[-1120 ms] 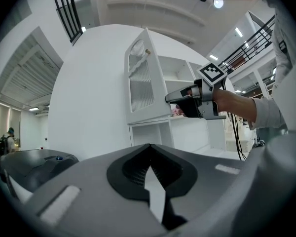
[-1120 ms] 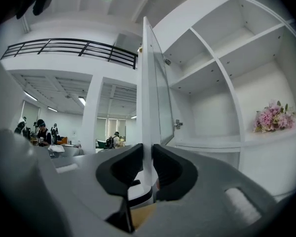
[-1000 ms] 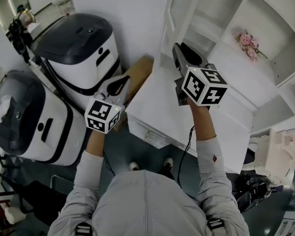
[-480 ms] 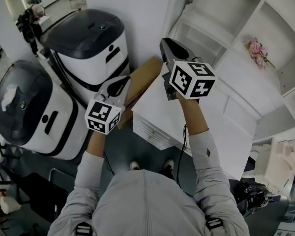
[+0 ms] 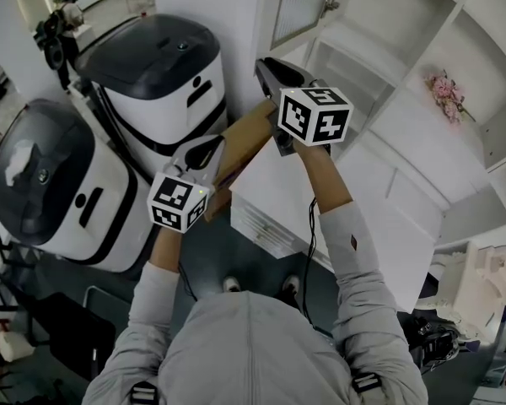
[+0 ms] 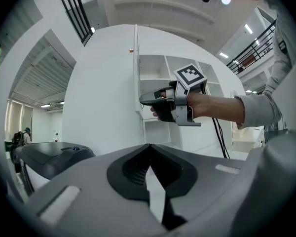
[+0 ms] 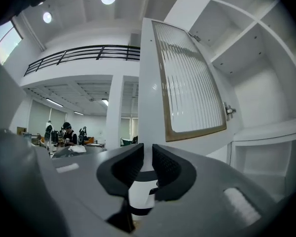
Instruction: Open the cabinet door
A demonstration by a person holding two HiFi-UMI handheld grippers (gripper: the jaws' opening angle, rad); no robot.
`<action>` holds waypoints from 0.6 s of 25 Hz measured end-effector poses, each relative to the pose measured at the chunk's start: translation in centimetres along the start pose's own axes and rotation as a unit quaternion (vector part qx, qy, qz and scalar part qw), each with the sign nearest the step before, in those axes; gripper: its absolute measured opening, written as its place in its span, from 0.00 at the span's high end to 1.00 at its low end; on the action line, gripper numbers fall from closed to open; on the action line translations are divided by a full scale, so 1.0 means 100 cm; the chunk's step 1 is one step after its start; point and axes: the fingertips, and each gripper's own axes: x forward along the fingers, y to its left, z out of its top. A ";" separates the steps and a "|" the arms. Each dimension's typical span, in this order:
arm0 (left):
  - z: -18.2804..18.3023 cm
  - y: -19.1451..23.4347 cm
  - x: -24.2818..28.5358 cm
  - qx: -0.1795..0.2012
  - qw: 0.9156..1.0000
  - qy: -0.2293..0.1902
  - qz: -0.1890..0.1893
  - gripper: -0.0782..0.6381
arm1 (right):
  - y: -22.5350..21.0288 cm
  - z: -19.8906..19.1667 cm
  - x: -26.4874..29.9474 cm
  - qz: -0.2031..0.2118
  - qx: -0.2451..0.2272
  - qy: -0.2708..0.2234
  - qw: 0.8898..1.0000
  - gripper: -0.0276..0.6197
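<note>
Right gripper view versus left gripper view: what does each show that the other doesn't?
Only the right gripper view: the cabinet door's ribbed glass panel face-on, the door's edge between the right gripper's jaws. Only the left gripper view: that gripper from outside, with its marker cube and the hand holding it. Both: the open door and white shelves.

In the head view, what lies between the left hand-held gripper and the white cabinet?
A brown board stands there, slanting along the side of the cabinet next to the left hand-held gripper. Only the head view shows it.
</note>
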 end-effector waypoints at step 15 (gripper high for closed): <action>-0.004 -0.010 0.011 -0.005 1.000 0.010 -0.024 0.87 | -0.011 -0.010 -0.024 -0.024 -0.013 0.016 1.000 0.87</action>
